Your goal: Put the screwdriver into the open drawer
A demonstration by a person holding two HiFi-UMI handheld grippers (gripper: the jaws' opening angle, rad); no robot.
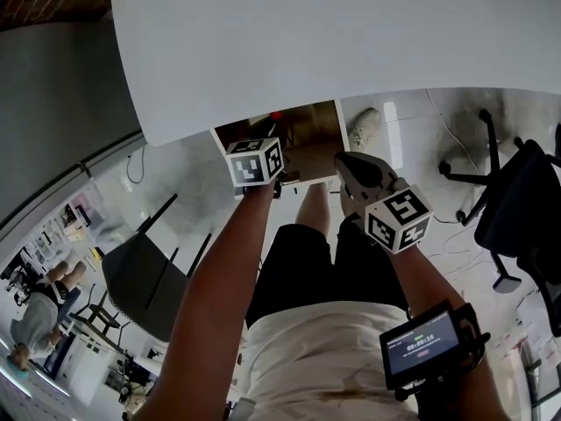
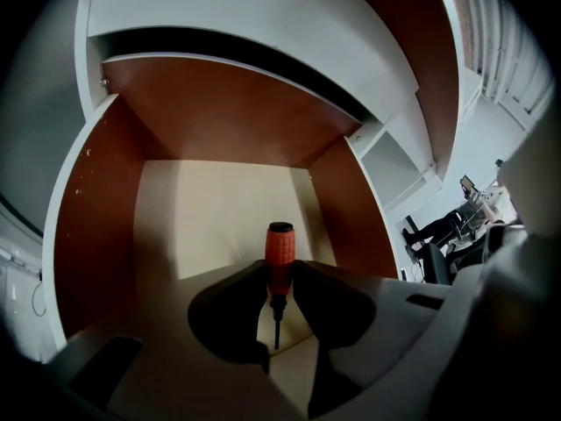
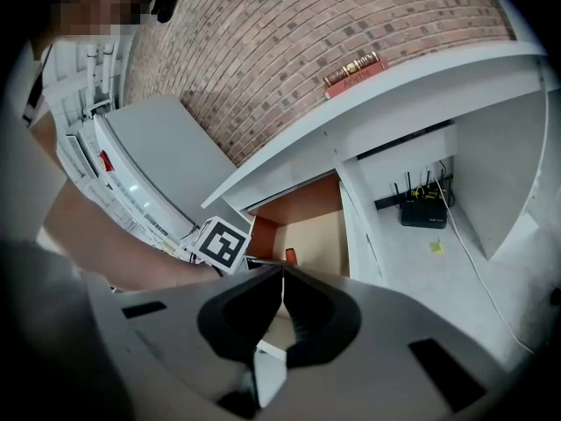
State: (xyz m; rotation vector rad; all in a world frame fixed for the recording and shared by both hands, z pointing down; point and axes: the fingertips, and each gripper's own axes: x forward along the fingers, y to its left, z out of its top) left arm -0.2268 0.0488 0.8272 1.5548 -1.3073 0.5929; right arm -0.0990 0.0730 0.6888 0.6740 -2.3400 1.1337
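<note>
An open drawer (image 2: 88,235) with brown walls and a beige floor sits under the white desk top (image 1: 307,42). My left gripper (image 2: 279,266) hangs over it, shut on the screwdriver (image 2: 279,261). The orange-red handle points away into the drawer and the thin black shaft points back between the jaws. In the head view the left gripper (image 1: 267,134) reaches into the drawer (image 1: 320,147) beyond its marker cube. My right gripper (image 1: 342,159) stays just right of the drawer, shut with nothing in it. Its own view shows the closed right gripper (image 3: 282,272) before the drawer (image 3: 320,235) and the screwdriver handle (image 3: 290,254).
A black router (image 3: 423,210) and cables lie on the floor under the desk, right of the drawer. A red book (image 3: 353,70) rests on the desk top. A black office chair (image 1: 526,209) stands at the right and a dark chair (image 1: 145,279) at the left. My legs stand below the drawer.
</note>
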